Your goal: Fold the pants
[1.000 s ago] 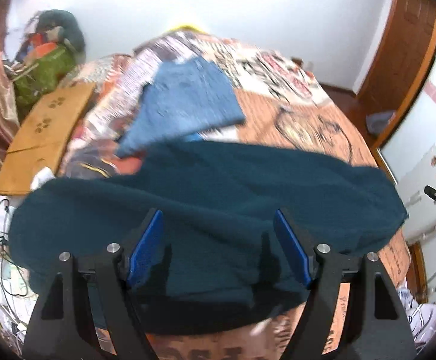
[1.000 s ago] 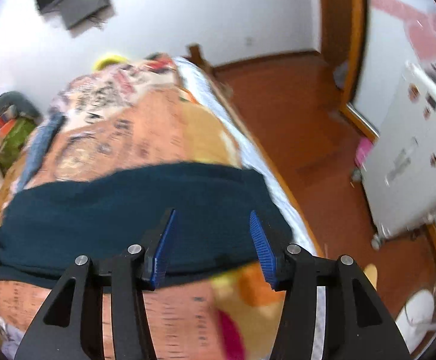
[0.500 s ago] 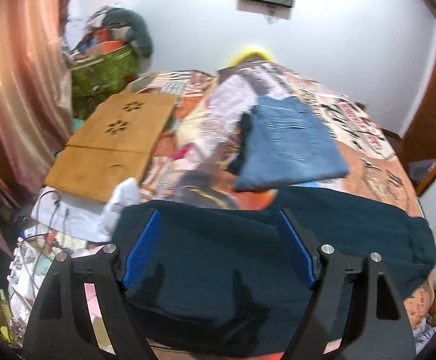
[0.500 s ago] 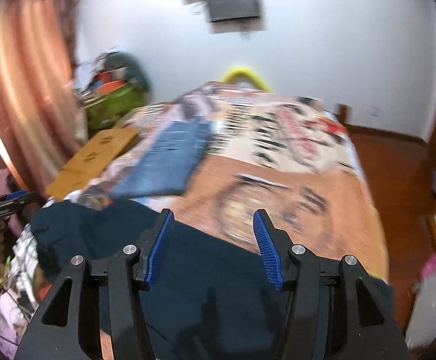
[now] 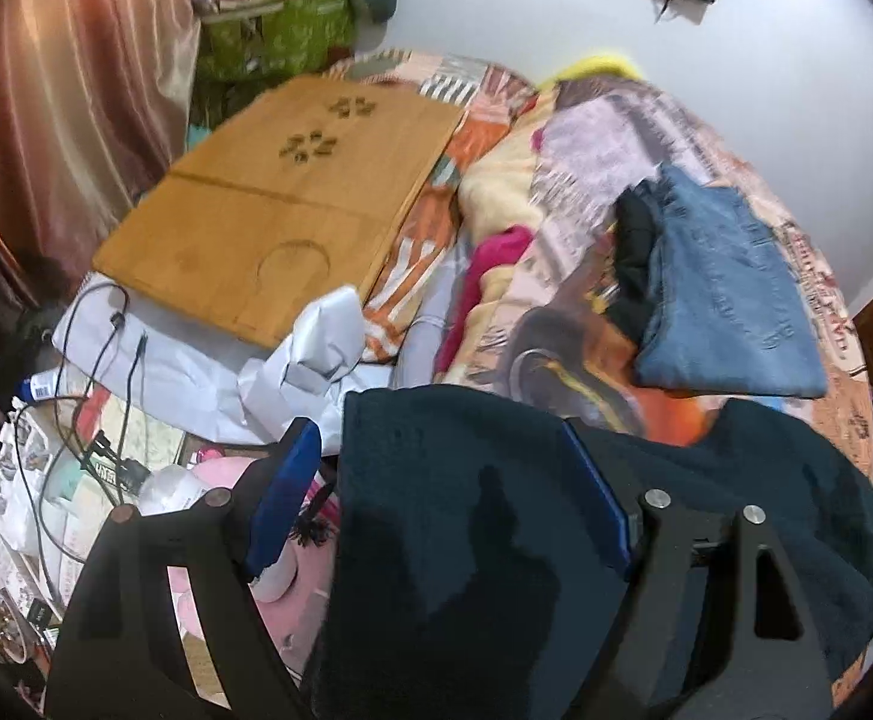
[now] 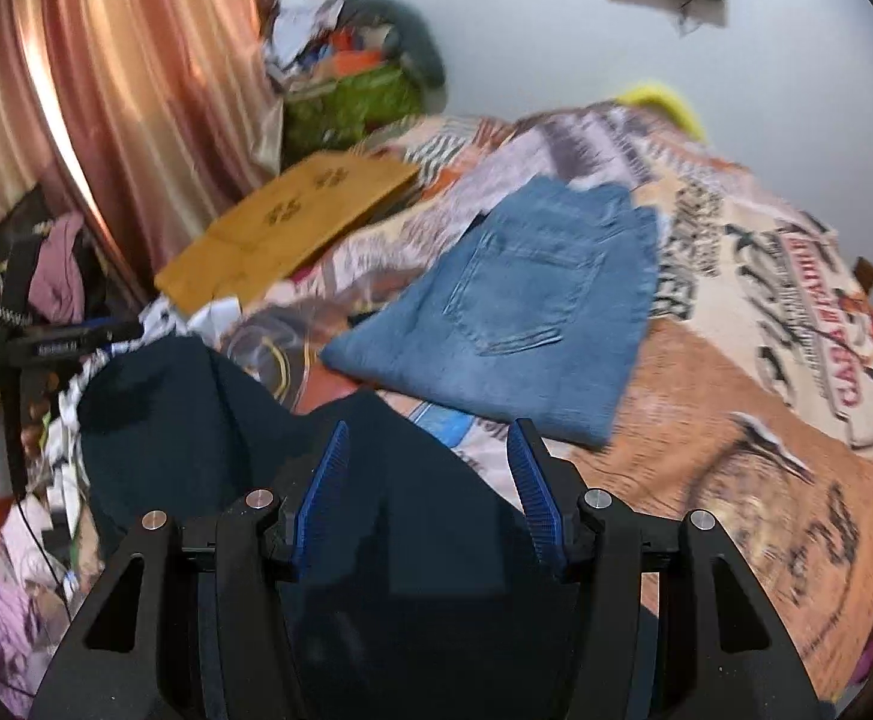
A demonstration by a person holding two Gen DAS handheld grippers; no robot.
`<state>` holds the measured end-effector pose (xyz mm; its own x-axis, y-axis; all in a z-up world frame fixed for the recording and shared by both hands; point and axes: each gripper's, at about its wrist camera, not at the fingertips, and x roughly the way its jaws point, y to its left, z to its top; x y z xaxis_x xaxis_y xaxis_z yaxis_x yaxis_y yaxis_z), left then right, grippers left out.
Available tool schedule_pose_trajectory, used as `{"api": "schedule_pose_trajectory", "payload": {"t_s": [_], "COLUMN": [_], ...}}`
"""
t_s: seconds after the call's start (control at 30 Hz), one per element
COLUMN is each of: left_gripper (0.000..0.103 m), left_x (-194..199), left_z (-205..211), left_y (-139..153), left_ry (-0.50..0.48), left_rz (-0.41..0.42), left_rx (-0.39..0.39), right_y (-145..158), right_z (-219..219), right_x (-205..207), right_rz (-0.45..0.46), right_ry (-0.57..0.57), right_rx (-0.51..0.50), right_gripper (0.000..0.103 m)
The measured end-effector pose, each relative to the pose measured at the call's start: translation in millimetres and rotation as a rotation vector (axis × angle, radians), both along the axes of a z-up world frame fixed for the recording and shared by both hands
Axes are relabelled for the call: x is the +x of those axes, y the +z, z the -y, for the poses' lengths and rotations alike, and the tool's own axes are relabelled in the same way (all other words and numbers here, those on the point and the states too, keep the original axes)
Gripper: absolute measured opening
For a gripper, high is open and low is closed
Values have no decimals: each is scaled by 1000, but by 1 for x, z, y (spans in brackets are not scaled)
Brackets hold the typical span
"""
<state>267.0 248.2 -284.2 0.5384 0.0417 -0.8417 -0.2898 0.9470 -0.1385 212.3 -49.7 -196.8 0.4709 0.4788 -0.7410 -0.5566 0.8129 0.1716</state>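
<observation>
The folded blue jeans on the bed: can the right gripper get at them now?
Probably yes. The right gripper stands open above the dark teal pants, and the folded blue jeans lie just beyond on the bedspread, uncovered, with nothing between.

Daylight is admitted through the curtain (image 6: 94, 90), which is blown out in a bright streak. The white wall (image 6: 556, 30) is evenly lit. Finger shadows are cast onto the dark pants (image 5: 496, 540). Motion blur is seen throughout; fisheye bending and black vignetting are seen at edges.
</observation>
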Motion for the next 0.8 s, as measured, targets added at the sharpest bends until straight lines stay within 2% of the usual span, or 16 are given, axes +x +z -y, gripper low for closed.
{"api": "schedule_pose_trajectory", "payload": {"t_s": [0.13, 0.2, 0.27, 0.4, 0.47, 0.5, 0.57, 0.6, 0.63, 0.7, 0.8], "left_gripper": [80, 79, 77, 76, 68, 65, 47, 42, 38, 34, 24], "left_x": [15, 18, 17, 14, 13, 12, 10, 10, 9, 8, 4], "left_z": [-9, -14, -17, -21, -23, -24, -24, -21, -19, -9, 4], "left_y": [-30, -44, -55, -63, -66, -67, -66, -64, -62, -55, -39], "left_ry": [-20, -25, -30, -35, -40, -45, -54, -62, -65, -68, -73], "left_rz": [-67, -96, -99, -79, -73, -70, -49, -40, -35, -28, -15], "left_rx": [0, -37, -92, -154, -189, -209, -252, -261, -250, -179, -72], "right_y": [-25, -40, -52, -66, -72, -75, -79, -79, -76, -68, -51], "right_z": [-25, -40, -53, -73, -82, -86, -90, -90, -89, -86, -81], "right_x": [21, 30, 36, 44, 48, 49, 50, 48, 45, 38, 26], "right_rz": [-99, -131, -160, -204, -222, -230, -257, -238, -216, -165, -71], "right_ry": [84, 126, 167, 224, 244, 255, 277, 276, 281, 277, 275], "right_rx": [-43, -77, -95, -94, -107, -101, -91, -92, -91, -83, -73], "right_gripper": [51, 51, 51, 51, 46, 33, 28, 24, 19, 12, 8]}}
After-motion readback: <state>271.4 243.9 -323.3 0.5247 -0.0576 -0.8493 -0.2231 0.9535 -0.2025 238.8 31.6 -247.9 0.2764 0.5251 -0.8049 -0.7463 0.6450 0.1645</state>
